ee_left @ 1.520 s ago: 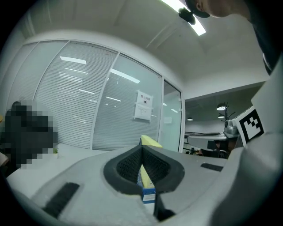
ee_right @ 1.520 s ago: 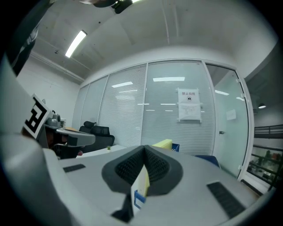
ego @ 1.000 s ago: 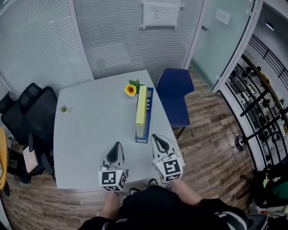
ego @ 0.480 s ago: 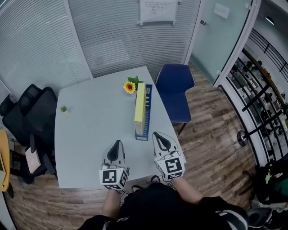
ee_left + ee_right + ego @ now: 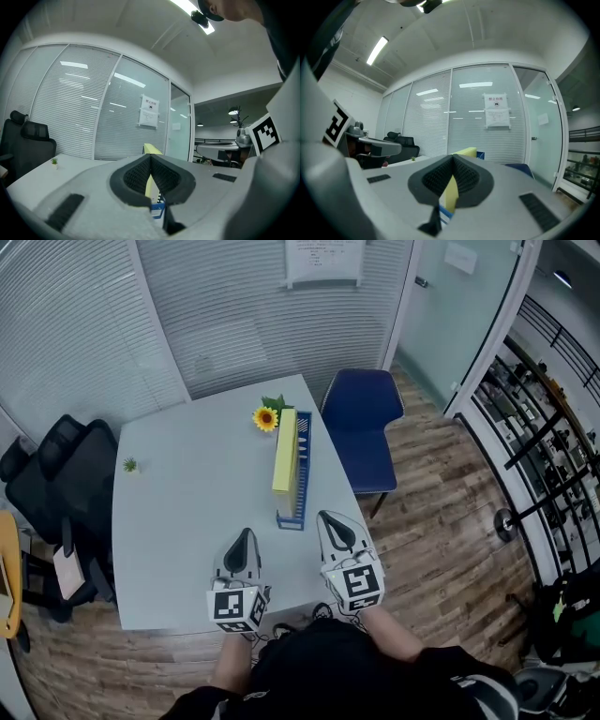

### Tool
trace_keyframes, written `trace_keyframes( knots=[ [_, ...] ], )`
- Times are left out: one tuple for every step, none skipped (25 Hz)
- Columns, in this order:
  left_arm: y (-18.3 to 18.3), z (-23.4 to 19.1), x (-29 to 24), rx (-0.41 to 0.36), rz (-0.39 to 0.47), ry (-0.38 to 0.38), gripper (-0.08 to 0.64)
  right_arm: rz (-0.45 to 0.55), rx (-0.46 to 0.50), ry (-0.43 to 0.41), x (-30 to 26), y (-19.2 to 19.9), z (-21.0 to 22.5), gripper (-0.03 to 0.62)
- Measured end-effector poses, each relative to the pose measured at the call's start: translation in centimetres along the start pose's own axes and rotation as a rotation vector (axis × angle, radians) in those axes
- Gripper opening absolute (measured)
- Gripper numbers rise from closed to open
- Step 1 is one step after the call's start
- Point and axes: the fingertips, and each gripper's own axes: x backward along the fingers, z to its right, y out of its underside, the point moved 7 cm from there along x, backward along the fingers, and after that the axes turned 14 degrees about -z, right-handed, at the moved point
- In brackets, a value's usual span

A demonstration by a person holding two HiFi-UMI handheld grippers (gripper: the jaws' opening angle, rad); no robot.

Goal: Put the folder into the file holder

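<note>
The yellow folder (image 5: 284, 454) stands on its long edge in the blue file holder (image 5: 298, 495) on the white table (image 5: 178, 512). Its long side points away from the person, toward the sunflower (image 5: 266, 417). The left gripper (image 5: 245, 534) and the right gripper (image 5: 329, 519) are both closed tight and hold nothing. The paper sign (image 5: 323, 261) on the wall is too small to read.

The worktop (image 5: 169, 521) is smooth, matt and pale. The yellow folder (image 5: 285, 460) has a plain matt cover. The blue slatted file holder (image 5: 300, 491) looks like plastic. The left gripper (image 5: 244, 540) and right gripper (image 5: 334, 525) have matt grey plastic shells and black, rough-textured pads (image 5: 136, 180). The floor (image 5: 441, 521) is wood-grain plank. The blue chair (image 5: 361, 423) looks cloth-covered.
</note>
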Motion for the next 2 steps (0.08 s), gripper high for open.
trace_keyframes(
  knots=[
    [0.00, 0.06, -0.13, 0.004, 0.002, -0.001, -0.002, -0.003, 0.001, -0.001, -0.03, 0.09, 0.16, 0.003],
    [0.01, 0.11, -0.26, 0.008, 0.004, -0.002, -0.002, -0.007, 0.002, -0.002, -0.06, 0.18, 0.32, 0.003]
  ],
)
